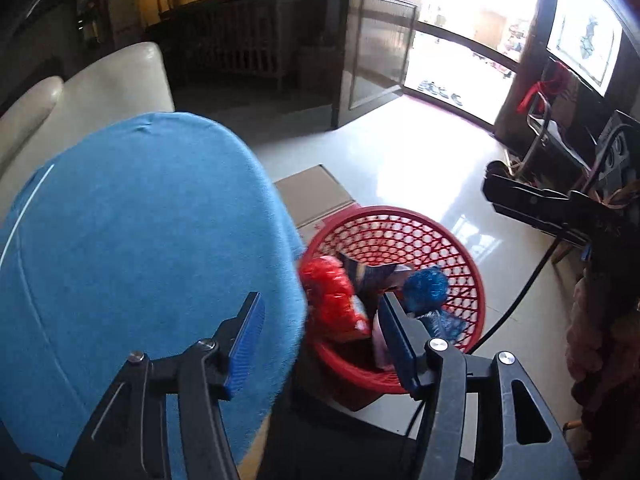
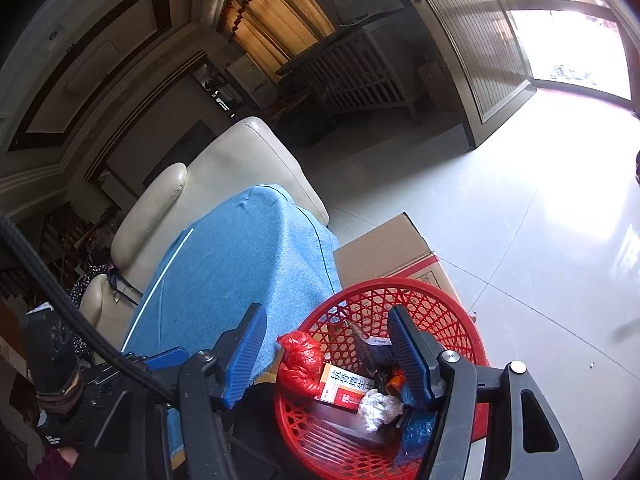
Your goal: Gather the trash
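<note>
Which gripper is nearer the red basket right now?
Close call, probably right. The right gripper hangs open directly over the red basket, one finger above the trash. The left gripper, also open and empty, straddles the basket's edge by the blue cloth.

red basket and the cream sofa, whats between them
In the right wrist view, the surface draped in a blue cloth fills the stretch between the red basket and the cream sofa. A cardboard box sits just behind the basket.
</note>
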The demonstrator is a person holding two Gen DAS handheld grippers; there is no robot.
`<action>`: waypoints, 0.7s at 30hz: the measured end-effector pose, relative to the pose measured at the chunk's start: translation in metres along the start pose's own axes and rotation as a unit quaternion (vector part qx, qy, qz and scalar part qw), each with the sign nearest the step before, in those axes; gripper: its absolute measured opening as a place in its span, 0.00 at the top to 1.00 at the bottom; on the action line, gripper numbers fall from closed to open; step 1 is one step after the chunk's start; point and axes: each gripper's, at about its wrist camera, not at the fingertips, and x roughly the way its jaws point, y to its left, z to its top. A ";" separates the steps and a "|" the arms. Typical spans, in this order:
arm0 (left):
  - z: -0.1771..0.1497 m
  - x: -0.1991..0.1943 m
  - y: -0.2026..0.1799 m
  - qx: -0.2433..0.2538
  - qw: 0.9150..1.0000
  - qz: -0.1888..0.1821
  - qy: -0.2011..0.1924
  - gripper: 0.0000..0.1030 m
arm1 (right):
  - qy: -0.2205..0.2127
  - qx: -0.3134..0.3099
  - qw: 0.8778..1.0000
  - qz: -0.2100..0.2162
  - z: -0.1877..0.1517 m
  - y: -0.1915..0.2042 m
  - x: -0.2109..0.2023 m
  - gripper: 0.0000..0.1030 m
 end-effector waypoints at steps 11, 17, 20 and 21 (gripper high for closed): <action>-0.036 -0.067 0.098 -0.085 0.975 0.201 -0.045 0.33 | 0.019 -0.065 0.997 0.034 -0.004 0.068 0.023 0.35; -0.058 -0.107 0.123 -0.115 0.952 0.273 -0.075 0.21 | 0.035 -0.111 0.991 0.064 -0.014 0.123 0.037 0.35; -0.067 -0.111 0.128 -0.124 0.943 0.297 -0.079 0.21 | 0.041 -0.137 0.987 0.078 -0.023 0.153 0.042 0.35; -0.071 -0.115 0.132 -0.130 0.941 0.303 -0.081 0.21 | 0.043 -0.145 0.985 0.082 -0.025 0.163 0.044 0.35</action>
